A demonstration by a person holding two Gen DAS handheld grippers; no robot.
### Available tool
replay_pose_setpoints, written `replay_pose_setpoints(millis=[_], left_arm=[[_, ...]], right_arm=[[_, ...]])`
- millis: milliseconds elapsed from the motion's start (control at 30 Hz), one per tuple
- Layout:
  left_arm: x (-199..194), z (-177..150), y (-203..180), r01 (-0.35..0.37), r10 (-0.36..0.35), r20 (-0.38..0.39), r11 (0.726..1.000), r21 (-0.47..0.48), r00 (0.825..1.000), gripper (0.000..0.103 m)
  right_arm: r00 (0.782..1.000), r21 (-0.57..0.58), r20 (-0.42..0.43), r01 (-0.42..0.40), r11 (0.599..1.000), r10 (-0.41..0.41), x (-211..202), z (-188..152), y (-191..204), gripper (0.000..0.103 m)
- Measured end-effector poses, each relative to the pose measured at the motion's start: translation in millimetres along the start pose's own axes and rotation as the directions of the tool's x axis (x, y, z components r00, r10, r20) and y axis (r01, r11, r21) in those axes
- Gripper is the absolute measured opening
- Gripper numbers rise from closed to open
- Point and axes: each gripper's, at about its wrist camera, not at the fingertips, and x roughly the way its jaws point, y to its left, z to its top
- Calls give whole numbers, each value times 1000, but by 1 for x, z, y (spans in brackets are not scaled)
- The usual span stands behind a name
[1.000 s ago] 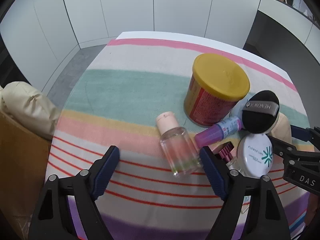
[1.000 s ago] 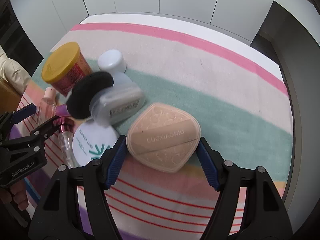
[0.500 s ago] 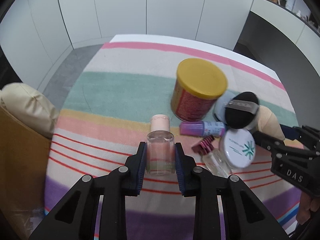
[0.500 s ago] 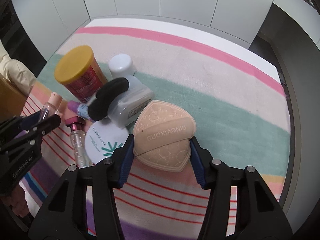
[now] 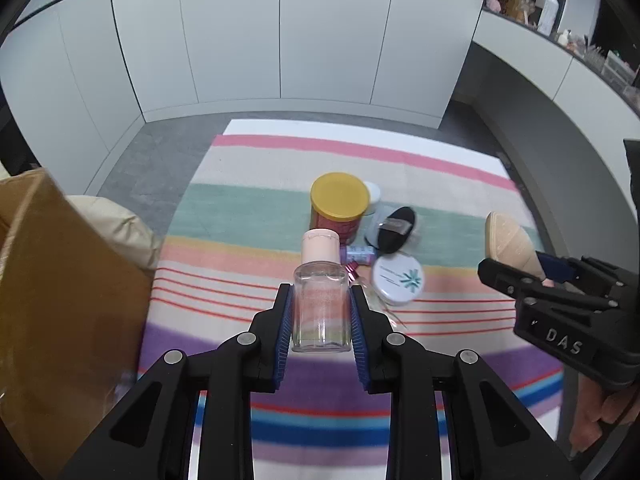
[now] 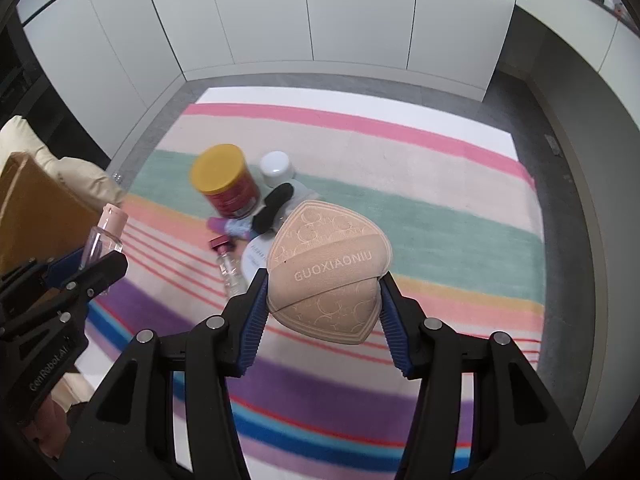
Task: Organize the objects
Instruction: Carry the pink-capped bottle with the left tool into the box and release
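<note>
My left gripper (image 5: pixel 320 316) is shut on a clear bottle with a pink cap (image 5: pixel 320 300), held upright well above the striped rug (image 5: pixel 248 208). My right gripper (image 6: pixel 322 300) is shut on a beige powder puff (image 6: pixel 326 276) marked GUOXIAONIU, also lifted off the rug. In the left wrist view the right gripper (image 5: pixel 516 268) shows at the right edge with the puff (image 5: pixel 508 240) in it. The right wrist view has the left gripper (image 6: pixel 86 262) and the bottle (image 6: pixel 104 236) at its left edge.
On the rug stay a red can with a yellow lid (image 5: pixel 339 206), a black puff (image 5: pixel 394 228), a white round compact (image 5: pixel 398 280), a purple tube (image 5: pixel 358 254), a small clear bottle (image 6: pixel 230 266) and a white jar (image 6: pixel 276 168). A cardboard box (image 5: pixel 60 300) stands at the left.
The left jaws closed on the pink-capped bottle and the right jaws on the beige puff. Both grippers then rose, lifting them off the rug; the pile below looks smaller.
</note>
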Motion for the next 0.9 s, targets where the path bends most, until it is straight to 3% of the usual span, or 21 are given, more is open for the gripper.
replay_pose_setpoints(millis=[433,600,900], left_arm=[[-89,-15,10,26,-26,96,1000,8,995,27],[-108,-21,9,13,-17,122,999,34,992,27],[-121,-35,30,1,-3,128,1000,18,992,27]], right_arm=[[996,17,88,-20,1000,18,-82,-22,11,55],[991,-6,130,-15,1000,15,-104,-11,19,55],[990,4,140,1,1000,-1,-105,-9,24,55]])
